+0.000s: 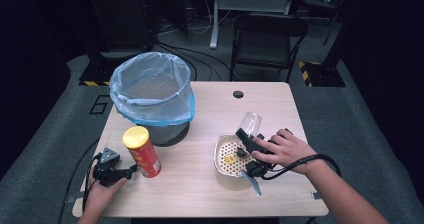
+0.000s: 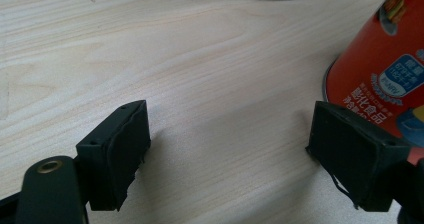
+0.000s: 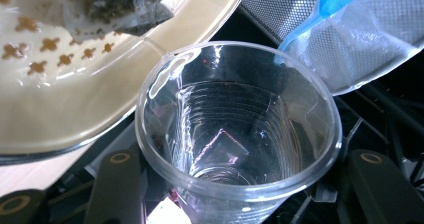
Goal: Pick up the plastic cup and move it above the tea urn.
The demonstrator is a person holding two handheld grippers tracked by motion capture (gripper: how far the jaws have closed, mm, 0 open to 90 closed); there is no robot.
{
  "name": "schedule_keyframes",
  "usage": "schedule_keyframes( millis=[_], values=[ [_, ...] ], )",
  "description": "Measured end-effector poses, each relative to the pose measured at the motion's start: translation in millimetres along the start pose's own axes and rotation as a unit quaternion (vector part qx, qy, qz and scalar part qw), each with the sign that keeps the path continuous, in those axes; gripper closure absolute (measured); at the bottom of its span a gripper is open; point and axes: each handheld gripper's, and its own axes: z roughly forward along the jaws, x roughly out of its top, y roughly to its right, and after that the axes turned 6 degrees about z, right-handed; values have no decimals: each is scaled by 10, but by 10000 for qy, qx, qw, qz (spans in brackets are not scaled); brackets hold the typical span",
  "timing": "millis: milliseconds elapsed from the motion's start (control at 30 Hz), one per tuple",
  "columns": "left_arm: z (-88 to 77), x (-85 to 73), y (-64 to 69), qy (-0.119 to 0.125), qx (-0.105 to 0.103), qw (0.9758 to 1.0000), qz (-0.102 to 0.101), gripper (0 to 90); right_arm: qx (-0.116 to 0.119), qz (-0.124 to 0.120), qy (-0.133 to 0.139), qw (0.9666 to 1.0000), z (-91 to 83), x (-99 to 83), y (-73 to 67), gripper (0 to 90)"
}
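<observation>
Right hand-held gripper (image 1: 248,134), right of centre in the high view, clamped on a clear ribbed plastic cup (image 1: 251,121), tipped over the far rim of a cream round container with a perforated strainer insert (image 1: 220,168). Seen along the jaws in the right gripper view: cup (image 3: 235,129) empty, mouth toward the camera, a soggy dark tea bag (image 3: 120,4) lying on the strainer at upper left.

Risks, as judged from here:
- Thin cup wall buckling under too hard a squeeze, then slipping free and rolling off the pale wooden worktop (image 1: 210,194).
- Cup rim catching the container's edge on withdrawal, dragging or tipping it.
- Drips falling on the worktop on the way to the dark bin lined with a blue plastic bag (image 1: 152,91), upper left.

Left hand-held gripper (image 1: 119,175), lower left, released and empty, jaws spread wide just beside a red cylindrical crisp can with a yellow lid (image 1: 142,152). Careless sideways nudge likely to topple that tall can.
</observation>
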Motion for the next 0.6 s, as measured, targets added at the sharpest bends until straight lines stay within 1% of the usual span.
schedule_keyframes(
  millis=[133, 267, 300, 333, 367, 400, 467, 600],
  values=[
    [0, 0, 0, 1, 1, 10000, 0, 167, -50, -5, -2, 10000, 3, 2, -6, 422],
    [1, 0, 1, 4, 0, 10000, -2, 167, -21, -188, -26, 9998, -2, 5, 6, 421],
    [1, 0, 1, 3, 0, 10000, -1, 167, -39, 4, -93, 9999, -12, 15, -18, 421],
    [1, 0, 1, 4, 1, 10000, -2, 167, -90, 271, -97, 9995, -13, 27, -44, 421],
    [0, 0, 0, 0, 1, 10000, 3, 167, -114, 294, -14, 9995, -3, 28, -48, 421],
    [0, 0, 1, 2, 0, 10000, 0, 167, -87, 134, -44, 9999, -10, 21, -31, 421],
    [1, 0, 1, 3, 1, 10000, 0, 167, -54, -34, -59, 10000, -16, 10, -8, 421],
    [0, 0, 1, 1, -4, 10000, 4, 167, -78, 69, -37, 9999, -25, -4, -2, 421]
  ],
)
